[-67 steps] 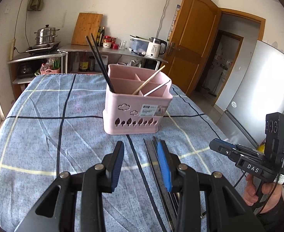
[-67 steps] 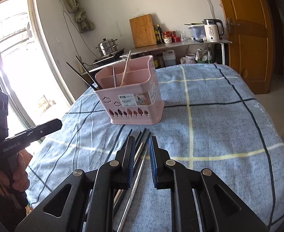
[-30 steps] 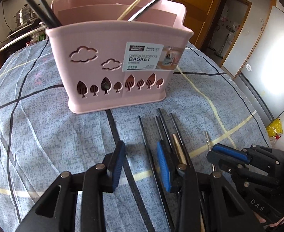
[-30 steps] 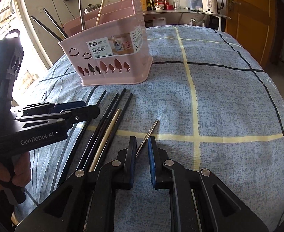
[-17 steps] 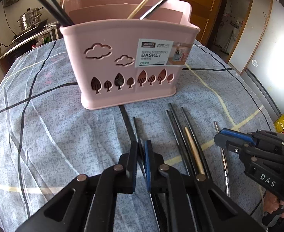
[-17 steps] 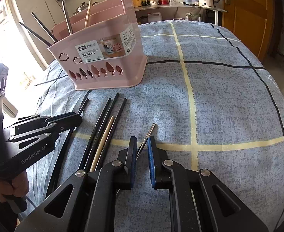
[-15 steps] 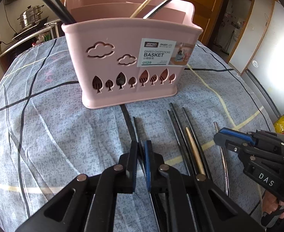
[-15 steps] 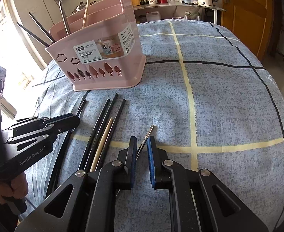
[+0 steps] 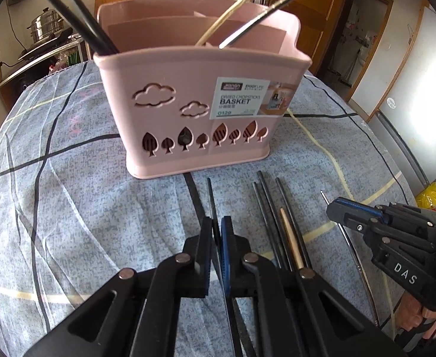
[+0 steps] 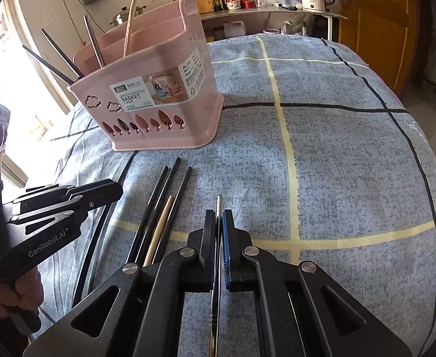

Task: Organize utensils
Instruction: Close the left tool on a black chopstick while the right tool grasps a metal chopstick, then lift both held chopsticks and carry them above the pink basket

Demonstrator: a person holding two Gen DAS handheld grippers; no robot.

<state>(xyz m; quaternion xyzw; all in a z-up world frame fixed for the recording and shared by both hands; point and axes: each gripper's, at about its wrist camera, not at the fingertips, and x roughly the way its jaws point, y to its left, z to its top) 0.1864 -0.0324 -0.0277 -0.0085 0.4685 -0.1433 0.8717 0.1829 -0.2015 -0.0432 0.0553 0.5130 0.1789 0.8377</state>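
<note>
Black chopstick (image 9: 211,199) pinched in left gripper (image 9: 215,250), steel chopstick (image 10: 218,208) in right gripper (image 10: 218,238); next: lift, drop into pink basket (image 9: 200,119).

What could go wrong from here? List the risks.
1. Both grips are thin: the left gripper pinches one black chopstick, the right gripper a metal chopstick. Either might swivel or slip when lifted.
2. The basket already holds slanted chopsticks; new ones may snag them.
3. The grippers sit close together and could bump.
</note>
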